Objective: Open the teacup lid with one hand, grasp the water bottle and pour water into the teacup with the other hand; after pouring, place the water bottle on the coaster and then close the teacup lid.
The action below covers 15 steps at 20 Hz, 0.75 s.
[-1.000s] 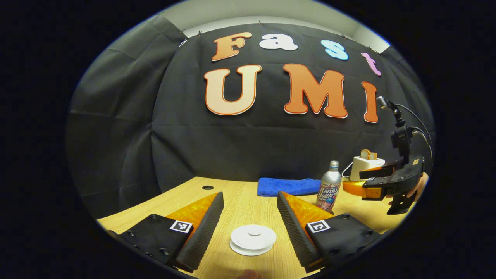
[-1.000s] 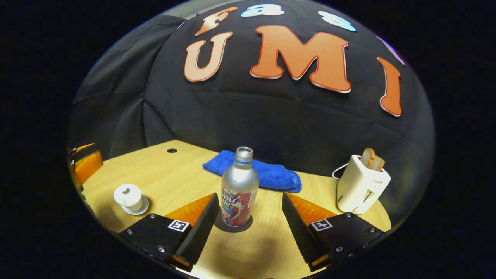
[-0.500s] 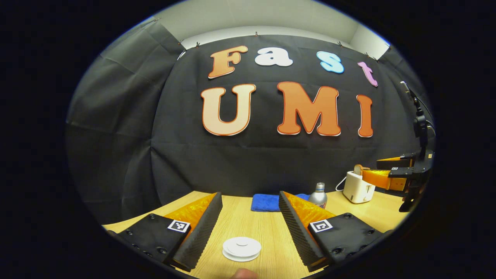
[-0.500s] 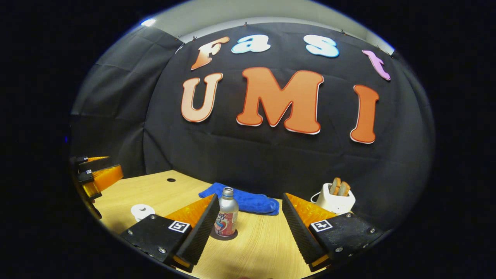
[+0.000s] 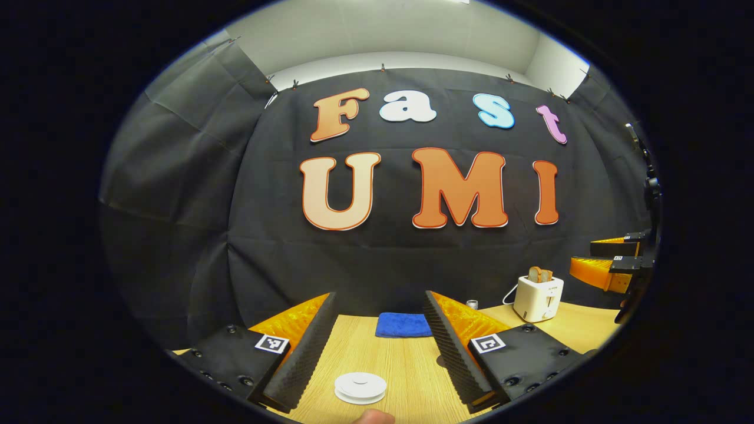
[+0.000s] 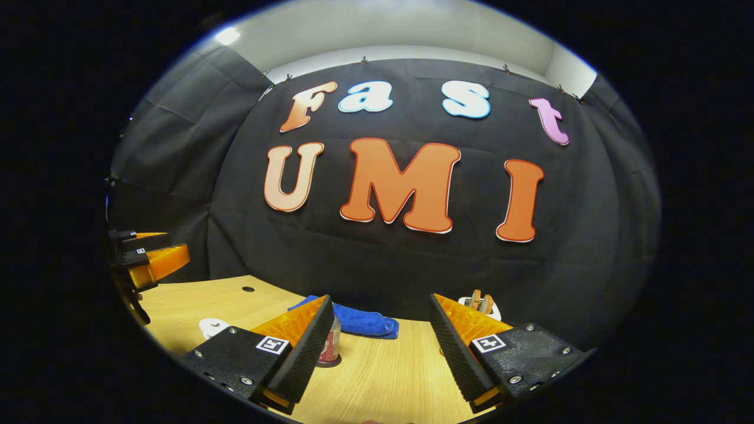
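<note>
Two grippers here, both held up off the wooden table [image 5: 406, 365] with nothing in them. Biggest thing first: that table, running back to the black cloth wall. On it at the far right sits a white toaster [image 5: 538, 298] with bread sticking out, then a blue towel [image 5: 404, 324] lying by the wall. The left gripper [image 5: 380, 344] has its jaws wide apart, and the teacup [image 5: 360, 387] with its white lid still on sits on the table between and below the fingers, not touched. The right gripper [image 6: 380, 347] is spread wide too; the water bottle [image 6: 330, 347] stands upright on the table, half hidden behind its left-hand finger, just in front of the towel. In the left gripper view only the bottle's silver top peeks out past a finger. Can't make out the coaster.
</note>
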Tool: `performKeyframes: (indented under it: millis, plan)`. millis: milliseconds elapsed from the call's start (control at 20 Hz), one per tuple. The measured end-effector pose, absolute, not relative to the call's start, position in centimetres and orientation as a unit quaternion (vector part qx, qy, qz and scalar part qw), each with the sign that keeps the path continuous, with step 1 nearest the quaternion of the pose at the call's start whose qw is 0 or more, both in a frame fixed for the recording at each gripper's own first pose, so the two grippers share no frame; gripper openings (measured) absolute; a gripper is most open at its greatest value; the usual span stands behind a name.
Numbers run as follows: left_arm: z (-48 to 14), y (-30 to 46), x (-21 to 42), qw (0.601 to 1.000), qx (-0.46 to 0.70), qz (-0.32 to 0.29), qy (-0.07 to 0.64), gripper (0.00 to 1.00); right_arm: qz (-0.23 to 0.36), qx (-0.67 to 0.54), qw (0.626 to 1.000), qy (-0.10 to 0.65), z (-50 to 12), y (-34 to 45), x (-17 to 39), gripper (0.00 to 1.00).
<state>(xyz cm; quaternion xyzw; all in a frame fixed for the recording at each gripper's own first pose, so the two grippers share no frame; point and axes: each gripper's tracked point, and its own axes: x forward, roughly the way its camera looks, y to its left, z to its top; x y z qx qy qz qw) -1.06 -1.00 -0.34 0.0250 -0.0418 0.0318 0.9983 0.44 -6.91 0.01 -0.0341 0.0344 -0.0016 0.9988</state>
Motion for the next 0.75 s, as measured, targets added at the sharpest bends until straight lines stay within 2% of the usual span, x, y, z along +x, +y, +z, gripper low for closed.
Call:
performKeyframes:
  millis: [150,200,250,350,600,700,750]
  plan:
    - [0.3,-1.9,-1.7,0.998,0.029,0.023,-0.049,0.99,-0.002,-0.031,0.999,0.025,0.4,-6.7,-0.6,0.97]
    - [0.5,-2.1,-1.9,0.998,0.028,0.020,-0.051,0.96,-0.004,-0.031,0.999,0.024,0.4,-6.7,-0.7,0.97]
    - [0.6,-2.1,-2.1,0.998,0.028,0.020,-0.054,1.00,-0.004,-0.032,0.999,0.025,0.4,-6.7,-1.0,0.97]
    - [0.7,-2.2,-2.2,0.998,0.027,0.019,-0.057,0.99,-0.005,-0.035,0.999,0.026,0.3,-6.5,-1.1,0.97]
    - [0.6,-2.2,-2.4,0.998,0.028,0.019,-0.057,0.94,0.006,-0.027,0.999,0.023,0.3,-5.5,-1.4,0.97]
    - [0.6,-2.2,-2.3,0.998,0.029,0.018,-0.058,0.96,0.006,-0.027,0.999,0.021,0.4,-5.5,-1.3,0.97]
    - [0.5,-2.3,-2.3,0.998,0.030,0.018,-0.056,0.94,0.007,-0.027,0.999,0.020,0.5,-5.4,-1.4,0.97]
